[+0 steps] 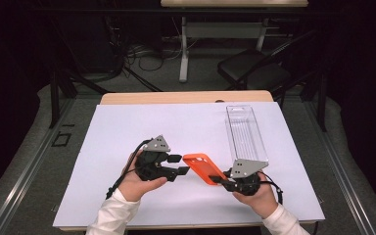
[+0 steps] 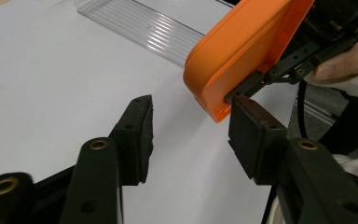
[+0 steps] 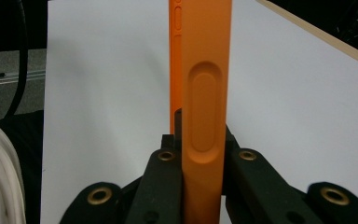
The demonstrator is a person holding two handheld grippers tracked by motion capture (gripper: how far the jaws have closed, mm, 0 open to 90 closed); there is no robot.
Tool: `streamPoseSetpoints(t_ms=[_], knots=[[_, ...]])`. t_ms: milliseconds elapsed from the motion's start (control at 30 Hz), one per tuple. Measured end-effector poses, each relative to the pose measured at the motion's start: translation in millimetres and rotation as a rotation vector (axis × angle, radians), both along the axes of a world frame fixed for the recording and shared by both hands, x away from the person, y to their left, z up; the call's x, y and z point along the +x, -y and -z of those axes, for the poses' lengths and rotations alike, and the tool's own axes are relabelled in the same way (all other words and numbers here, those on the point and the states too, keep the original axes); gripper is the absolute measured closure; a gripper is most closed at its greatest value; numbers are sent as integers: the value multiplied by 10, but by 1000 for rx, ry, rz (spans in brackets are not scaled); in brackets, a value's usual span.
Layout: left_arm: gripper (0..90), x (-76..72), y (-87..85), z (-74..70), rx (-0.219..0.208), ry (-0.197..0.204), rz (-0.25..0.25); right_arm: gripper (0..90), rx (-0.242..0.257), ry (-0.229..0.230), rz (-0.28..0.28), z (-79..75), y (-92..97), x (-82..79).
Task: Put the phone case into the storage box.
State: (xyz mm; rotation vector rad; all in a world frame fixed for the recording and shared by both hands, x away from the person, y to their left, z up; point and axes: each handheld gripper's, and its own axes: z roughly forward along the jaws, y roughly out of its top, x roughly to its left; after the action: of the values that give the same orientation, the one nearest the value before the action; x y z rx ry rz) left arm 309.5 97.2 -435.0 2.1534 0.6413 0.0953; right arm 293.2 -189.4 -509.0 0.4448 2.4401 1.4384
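Orange phone case (image 1: 203, 166) getting handed over above the desk (image 1: 127, 132)

Right gripper (image 1: 223, 180) is clamping its near end, case standing on edge, long axis running from there up-left toward the left gripper (image 1: 178, 165). Left fingers (image 2: 137, 135) are gaping, nothing between them yet. I'd be sliding them squarely over the free end before squeezing. Clear tray (image 1: 246, 134) is sitting nearby.

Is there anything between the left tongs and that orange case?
Nothing: the left gripper view shows bare white sheet between the open left tongs and the orange case.
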Motion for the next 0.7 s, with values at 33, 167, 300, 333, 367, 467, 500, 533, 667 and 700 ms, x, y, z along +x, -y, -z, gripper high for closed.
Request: streamPoseSetpoints(t_ms=[33, 167, 300, 333, 367, 467, 500, 533, 667, 700], knots=[[531, -1, 6, 5, 2, 7, -2, 862, -4, 1, 0, 3, -4, -2], [588, 7, 8, 14, -31, -6, 17, 862, -6, 0, -6, 11, -17, -7], [642, 14, 6, 19, -64, -34, 31, 862, -2, 0, -11, 11, -23, -10], [654, 16, 5, 22, -71, -41, 36, 862, -1, -2, -12, 12, -24, -11], [663, 17, 4, 22, -73, -44, 36, 862, -1, -2, -13, 13, -28, -14], [676, 21, 5, 29, -77, -44, 34, 862, 0, 1, -17, 12, -34, -20], [683, 21, 5, 32, -82, -47, 32, 862, 0, 3, -21, 11, -37, -22], [694, 23, 4, 34, -85, -49, 33, 862, 1, 3, -23, 12, -40, -23], [723, 27, 4, 44, -92, -57, 36, 862, 0, 3, -28, 13, -47, -28], [728, 29, 7, 47, -88, -56, 38, 862, 1, 2, -29, 13, -48, -28]])
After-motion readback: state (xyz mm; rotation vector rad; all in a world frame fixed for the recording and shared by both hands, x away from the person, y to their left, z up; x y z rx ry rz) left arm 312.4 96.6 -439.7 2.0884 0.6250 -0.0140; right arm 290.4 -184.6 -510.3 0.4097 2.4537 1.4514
